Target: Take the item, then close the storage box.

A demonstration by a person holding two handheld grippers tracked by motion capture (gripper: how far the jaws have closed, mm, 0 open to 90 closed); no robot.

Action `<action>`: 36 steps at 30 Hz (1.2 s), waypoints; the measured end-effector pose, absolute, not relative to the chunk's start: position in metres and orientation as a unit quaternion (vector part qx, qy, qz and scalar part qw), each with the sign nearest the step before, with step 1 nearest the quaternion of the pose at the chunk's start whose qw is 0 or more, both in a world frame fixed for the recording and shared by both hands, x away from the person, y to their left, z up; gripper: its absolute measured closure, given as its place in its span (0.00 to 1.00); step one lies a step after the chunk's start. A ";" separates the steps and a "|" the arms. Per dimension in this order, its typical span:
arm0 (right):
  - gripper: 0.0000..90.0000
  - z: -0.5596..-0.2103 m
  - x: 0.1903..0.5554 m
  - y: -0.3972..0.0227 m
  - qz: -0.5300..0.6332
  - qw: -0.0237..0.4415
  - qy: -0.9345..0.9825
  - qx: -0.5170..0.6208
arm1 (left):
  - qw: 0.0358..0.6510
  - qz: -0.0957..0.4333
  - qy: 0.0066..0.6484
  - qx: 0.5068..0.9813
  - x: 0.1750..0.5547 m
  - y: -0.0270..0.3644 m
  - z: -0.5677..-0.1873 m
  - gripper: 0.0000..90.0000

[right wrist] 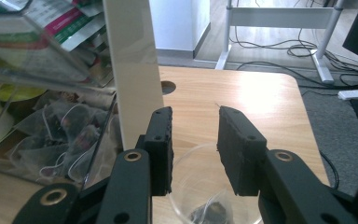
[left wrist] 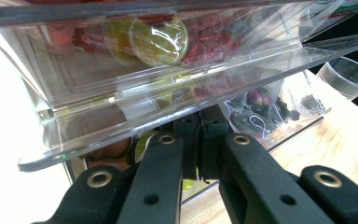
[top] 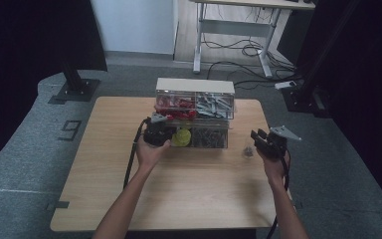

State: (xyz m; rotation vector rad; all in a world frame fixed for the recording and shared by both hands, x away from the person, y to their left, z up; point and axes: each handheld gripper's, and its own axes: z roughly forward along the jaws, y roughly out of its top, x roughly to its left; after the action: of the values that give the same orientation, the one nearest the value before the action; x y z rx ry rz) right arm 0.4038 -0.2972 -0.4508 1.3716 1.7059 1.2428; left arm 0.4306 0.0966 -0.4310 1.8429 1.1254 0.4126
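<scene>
A clear two-tier organizer box with a white top stands at the table's far middle. My left gripper is at its lower left compartment. In the left gripper view its jaws are together at the edge of the clear flap, which is lifted. Yellow-green round pods lie behind the flap. My right gripper is open just above a clear plastic cup with a tea bag inside. The cup stands right of the box, next to the right gripper.
Several pyramid tea bags fill the lower right compartment. Red packets and grey items fill the upper tier. The wooden table has bare room in front. A desk frame and cables stand on the floor beyond.
</scene>
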 end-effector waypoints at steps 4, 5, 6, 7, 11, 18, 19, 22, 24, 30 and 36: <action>0.72 -0.455 0.395 -0.297 0.484 0.295 0.641 0.517 | 0.454 0.168 0.456 0.747 0.430 0.097 -0.431 0.98; 0.72 -0.456 0.392 -0.298 0.491 0.288 0.640 0.516 | 0.454 0.168 0.456 0.747 0.430 0.097 -0.431 0.99; 0.72 -0.457 0.390 -0.297 0.494 0.285 0.639 0.516 | 0.454 0.168 0.456 0.747 0.430 0.097 -0.431 0.99; 0.72 -0.457 0.388 -0.297 0.496 0.284 0.640 0.514 | 0.454 0.168 0.456 0.747 0.430 0.096 -0.431 0.99; 0.72 -0.460 0.377 -0.294 0.501 0.282 0.645 0.503 | 0.453 0.166 0.455 0.748 0.430 0.095 -0.432 0.99; 0.72 -0.467 0.363 -0.292 0.509 0.273 0.648 0.497 | 0.455 0.165 0.453 0.749 0.429 0.094 -0.433 1.00; 0.72 -0.469 0.361 -0.291 0.508 0.273 0.649 0.496 | 0.455 0.166 0.453 0.749 0.429 0.094 -0.433 1.00; 0.72 -0.472 0.357 -0.290 0.508 0.270 0.651 0.494 | 0.456 0.165 0.453 0.748 0.428 0.094 -0.433 1.00; 0.72 -0.475 0.354 -0.289 0.509 0.269 0.652 0.493 | 0.457 0.164 0.454 0.747 0.428 0.094 -0.434 1.00; 0.72 -0.483 0.346 -0.285 0.508 0.261 0.658 0.491 | 0.459 0.164 0.455 0.746 0.426 0.097 -0.437 1.00; 0.72 -0.488 0.339 -0.279 0.508 0.255 0.665 0.484 | 0.459 0.161 0.456 0.746 0.423 0.099 -0.441 1.00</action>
State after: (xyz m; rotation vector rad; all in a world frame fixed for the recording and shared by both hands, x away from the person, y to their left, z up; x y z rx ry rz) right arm 0.3386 -0.2791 -0.4884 1.3131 1.8068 1.3789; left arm 0.4234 0.0987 -0.4409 1.8366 1.1220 0.3972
